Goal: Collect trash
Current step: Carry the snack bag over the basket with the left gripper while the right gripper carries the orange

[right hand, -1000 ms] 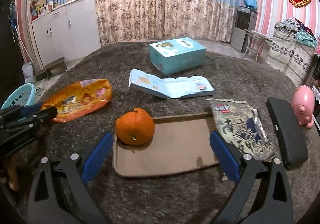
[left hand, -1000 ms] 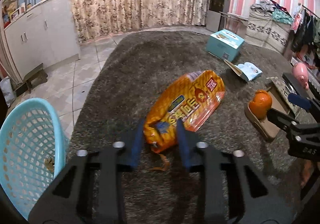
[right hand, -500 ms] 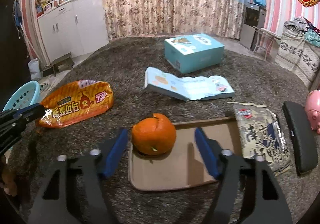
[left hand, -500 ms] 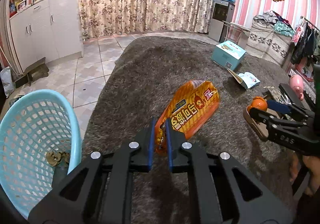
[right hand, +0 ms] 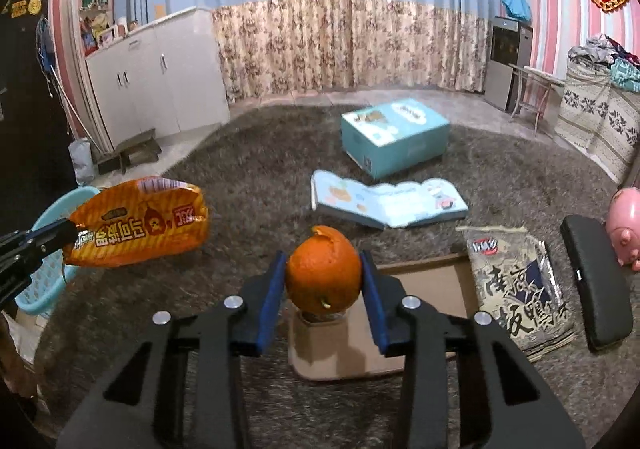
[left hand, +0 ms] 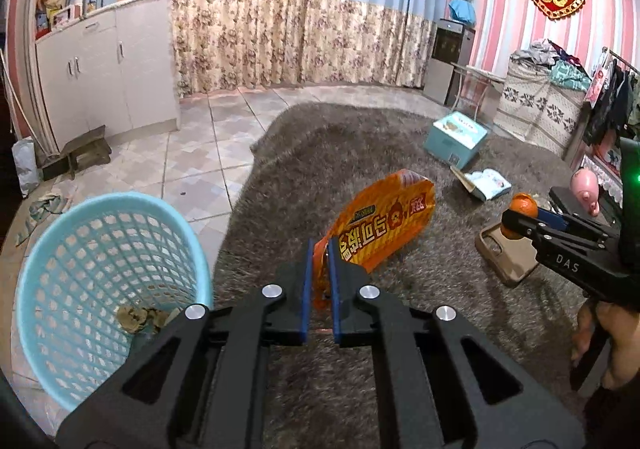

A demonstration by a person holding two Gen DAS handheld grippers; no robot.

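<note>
Left hand-held gripper (left hand: 319, 249) pinches orange snack bag (left hand: 384, 221) edge beside basket (left hand: 100, 269).

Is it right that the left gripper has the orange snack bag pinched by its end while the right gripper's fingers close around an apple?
Not quite. The left gripper does pinch the orange snack bag by its end, but the right gripper holds an orange, not an apple. The right wrist view shows it.

Orange snack bag (left hand: 382, 223), crinkled, 1 corner pinched, hanging tilted above the rug beside the blue mesh basket (left hand: 100, 273). Orange peel (right hand: 323, 275), round with torn top, held just above a tan board. Basket upright, scraps inside.
</note>
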